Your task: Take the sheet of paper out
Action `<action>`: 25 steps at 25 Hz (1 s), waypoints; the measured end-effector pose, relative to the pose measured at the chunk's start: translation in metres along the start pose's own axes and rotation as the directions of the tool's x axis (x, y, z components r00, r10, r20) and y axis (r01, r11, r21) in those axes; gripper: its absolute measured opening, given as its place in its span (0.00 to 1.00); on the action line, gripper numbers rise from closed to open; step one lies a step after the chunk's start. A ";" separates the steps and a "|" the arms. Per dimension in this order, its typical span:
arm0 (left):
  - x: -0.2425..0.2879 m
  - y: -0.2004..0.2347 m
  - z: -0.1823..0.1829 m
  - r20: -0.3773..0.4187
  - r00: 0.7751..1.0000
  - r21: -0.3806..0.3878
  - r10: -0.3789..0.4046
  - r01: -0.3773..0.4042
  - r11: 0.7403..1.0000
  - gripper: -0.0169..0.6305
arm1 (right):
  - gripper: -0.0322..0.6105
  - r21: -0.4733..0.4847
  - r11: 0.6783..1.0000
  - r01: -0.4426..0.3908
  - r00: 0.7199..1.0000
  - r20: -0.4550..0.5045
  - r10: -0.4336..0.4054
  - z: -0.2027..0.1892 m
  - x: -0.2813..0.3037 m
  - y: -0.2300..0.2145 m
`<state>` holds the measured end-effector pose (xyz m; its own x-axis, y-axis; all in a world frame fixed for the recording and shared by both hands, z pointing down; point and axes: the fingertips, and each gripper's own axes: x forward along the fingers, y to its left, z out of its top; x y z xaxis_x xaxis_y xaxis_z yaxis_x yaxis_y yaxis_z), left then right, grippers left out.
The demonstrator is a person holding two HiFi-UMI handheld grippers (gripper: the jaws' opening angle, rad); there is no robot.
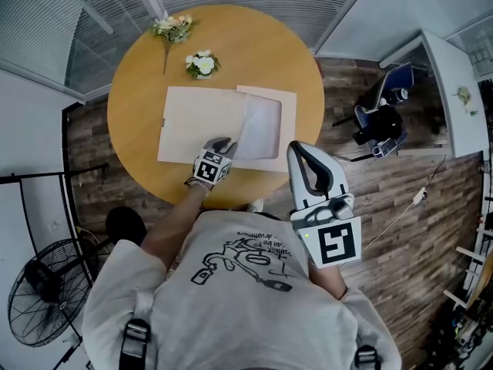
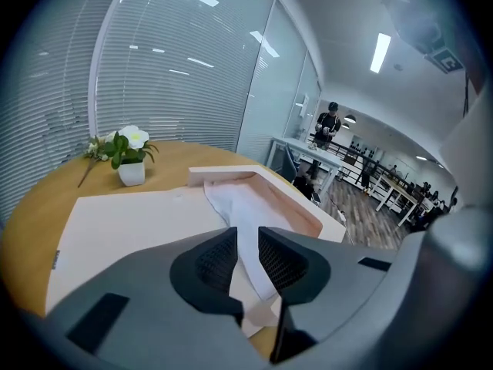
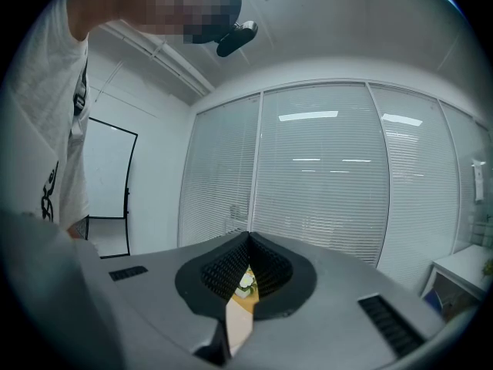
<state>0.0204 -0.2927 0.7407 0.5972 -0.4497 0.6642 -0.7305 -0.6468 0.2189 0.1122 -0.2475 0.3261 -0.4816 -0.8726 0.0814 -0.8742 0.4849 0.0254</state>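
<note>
A beige envelope lies flat on the round wooden table, its flap folded open to the right. A white sheet of paper sticks partly out of that open end. My left gripper points down at the envelope's near edge, beside the sheet. In the left gripper view the sheet shows in the gap of the left gripper; the pads stand apart and do not press it. My right gripper is held level off the table's near edge. In the right gripper view the right gripper has its tips together, holding nothing.
A small white pot of flowers and a loose flower sprig sit at the table's far side. A floor fan stands at lower left and a chair to the right. Window blinds run behind the table.
</note>
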 end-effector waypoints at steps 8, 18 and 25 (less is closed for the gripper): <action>0.027 0.007 -0.016 -0.065 0.998 -0.023 -0.014 0.013 1.000 0.17 | 0.06 0.007 1.000 0.009 1.000 -0.008 -0.008 -0.005 0.000 -0.008; 0.054 0.016 -0.027 -0.145 0.989 -0.078 -0.031 0.020 0.997 0.17 | 0.06 0.009 1.000 0.017 1.000 -0.019 -0.017 -0.009 -0.001 -0.009; 0.071 0.017 -0.036 -0.203 0.977 -0.100 -0.064 0.044 0.994 0.19 | 0.06 0.015 1.000 0.026 0.999 -0.030 -0.025 -0.011 -0.001 -0.011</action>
<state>0.0387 -0.3135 0.8168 0.5630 -0.2732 0.7800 -0.7330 -0.6010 0.3186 0.1234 -0.2516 0.3372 -0.4573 -0.8824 0.1104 -0.8872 0.4613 0.0123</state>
